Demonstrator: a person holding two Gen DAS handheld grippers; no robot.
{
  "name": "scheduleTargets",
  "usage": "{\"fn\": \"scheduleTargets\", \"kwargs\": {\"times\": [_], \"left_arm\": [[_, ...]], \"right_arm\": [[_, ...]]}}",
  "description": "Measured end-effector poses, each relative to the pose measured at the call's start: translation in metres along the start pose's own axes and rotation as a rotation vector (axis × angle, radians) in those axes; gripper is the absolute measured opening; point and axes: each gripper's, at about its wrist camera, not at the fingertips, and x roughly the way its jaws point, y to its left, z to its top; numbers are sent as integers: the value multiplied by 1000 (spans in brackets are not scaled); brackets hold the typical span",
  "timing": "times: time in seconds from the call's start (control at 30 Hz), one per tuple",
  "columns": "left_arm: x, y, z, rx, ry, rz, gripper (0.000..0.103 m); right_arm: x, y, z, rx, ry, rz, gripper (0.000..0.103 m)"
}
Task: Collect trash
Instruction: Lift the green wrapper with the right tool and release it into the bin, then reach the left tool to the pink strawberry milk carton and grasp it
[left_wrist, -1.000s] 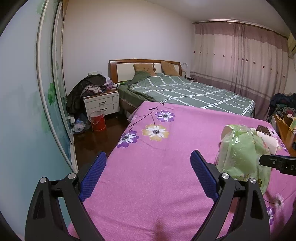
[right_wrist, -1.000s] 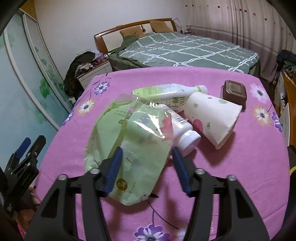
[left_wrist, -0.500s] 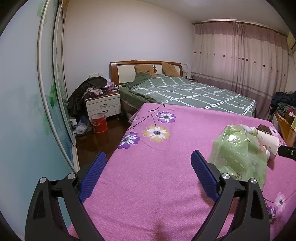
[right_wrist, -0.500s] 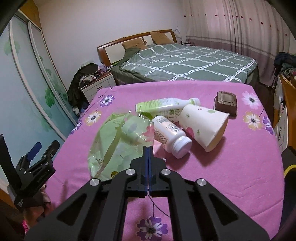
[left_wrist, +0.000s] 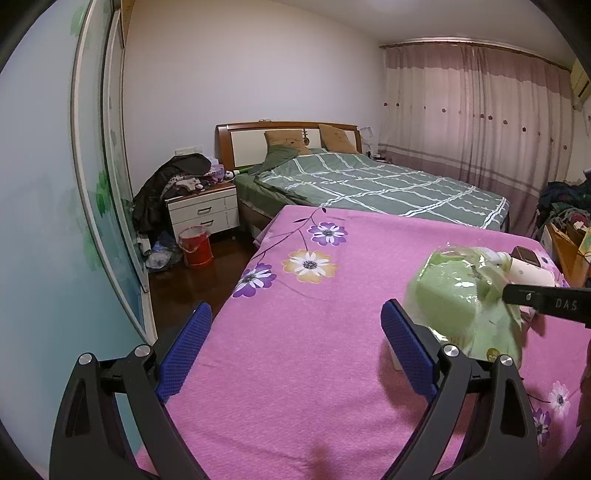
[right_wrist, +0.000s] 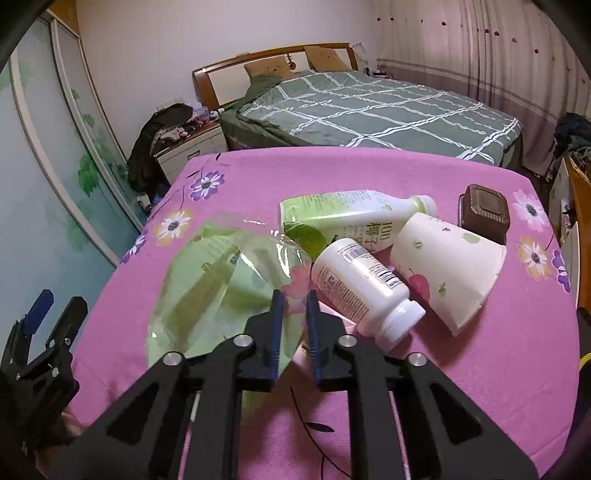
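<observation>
A crumpled green plastic bag (right_wrist: 218, 280) lies on the pink flowered cloth (right_wrist: 480, 369). My right gripper (right_wrist: 294, 317) has its fingers a small gap apart over the bag's right edge; part of the bag lies between them. Beside it lie a white pill bottle (right_wrist: 364, 284), a green-and-white drink bottle (right_wrist: 351, 218), a paper cup (right_wrist: 448, 266) and a brown box (right_wrist: 484, 214). My left gripper (left_wrist: 295, 343) is open and empty, low over the cloth's left part, with the bag (left_wrist: 458, 306) to its right.
A green checked bed (left_wrist: 369, 184) stands behind the cloth. A white nightstand (left_wrist: 203, 210) with clothes and a red bucket (left_wrist: 195, 245) are at the left by the wardrobe door. Curtains (left_wrist: 480, 129) hang at the right.
My right gripper closed from wide open to fully shut at the bag's edge, then parted a little. The bag has shifted and lifted slightly. The left gripper has barely moved.
</observation>
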Motion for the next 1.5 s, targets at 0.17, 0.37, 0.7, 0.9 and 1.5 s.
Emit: {"fn": "scheduleTargets", "kwargs": {"times": [0.17, 0.37, 0.7, 0.9, 1.5], "left_arm": [[-1, 1, 0, -4, 5, -2, 92], [-2, 0, 1, 9, 1, -3, 92], [-6, -26, -2, 103, 5, -75, 92], [-7, -52, -6, 175, 26, -131, 92], [15, -85, -2, 254, 109, -216, 92]], "right_arm": [[-21, -10, 2, 31, -56, 12, 4], [-75, -44, -4, 101, -156, 27, 4], [-170, -186, -69, 353, -251, -199, 4], [-215, -267, -124, 531, -273, -376, 4], [-190, -357, -183, 682, -140, -544, 26]]}}
